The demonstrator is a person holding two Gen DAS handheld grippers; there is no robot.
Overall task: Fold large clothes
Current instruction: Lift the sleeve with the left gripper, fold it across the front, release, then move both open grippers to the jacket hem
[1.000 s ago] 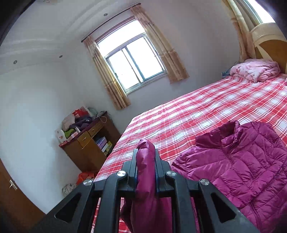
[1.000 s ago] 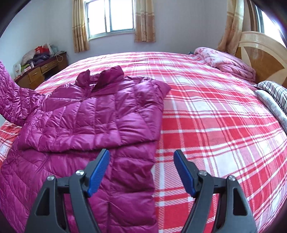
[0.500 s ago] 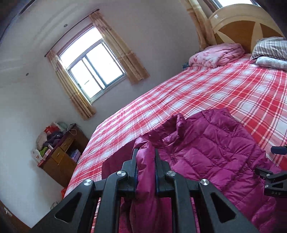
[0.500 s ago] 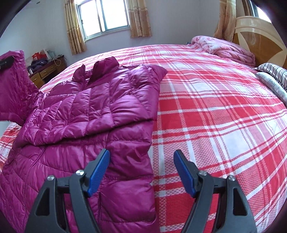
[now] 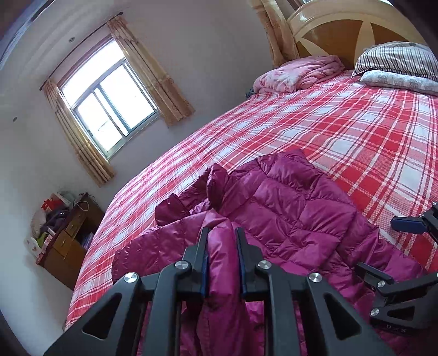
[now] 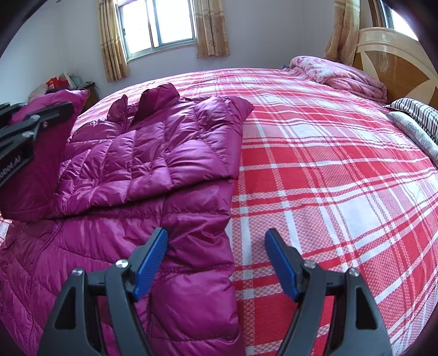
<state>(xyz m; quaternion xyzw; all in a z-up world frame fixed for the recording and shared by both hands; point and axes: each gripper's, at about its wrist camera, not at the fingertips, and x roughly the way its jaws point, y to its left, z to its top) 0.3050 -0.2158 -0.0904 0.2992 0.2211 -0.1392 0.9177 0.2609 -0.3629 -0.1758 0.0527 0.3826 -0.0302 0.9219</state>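
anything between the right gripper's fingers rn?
Nothing is gripped. In the right wrist view, the open right gripper frames the purple jacket's edge and the plaid bedspread.

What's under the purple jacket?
The red plaid bedspread shows around the purple jacket; directly beneath is covered. One sleeve is folded across its top; the left gripper pinches another part.

Daylit curtained window [image 6: 158, 24], pale walls, plaid bed [image 6: 328, 164], wooden headboard [image 6: 397, 63], cluttered cabinet [image 5: 68, 241]

— What am I seeing on my end?

— Both tools match: left gripper [image 5: 221, 254] and right gripper [image 6: 216, 263] are black plastic frames with silver screws, triangular cut-outs, ribbed blue pads [image 6: 150, 263] — white lettering on the sides.
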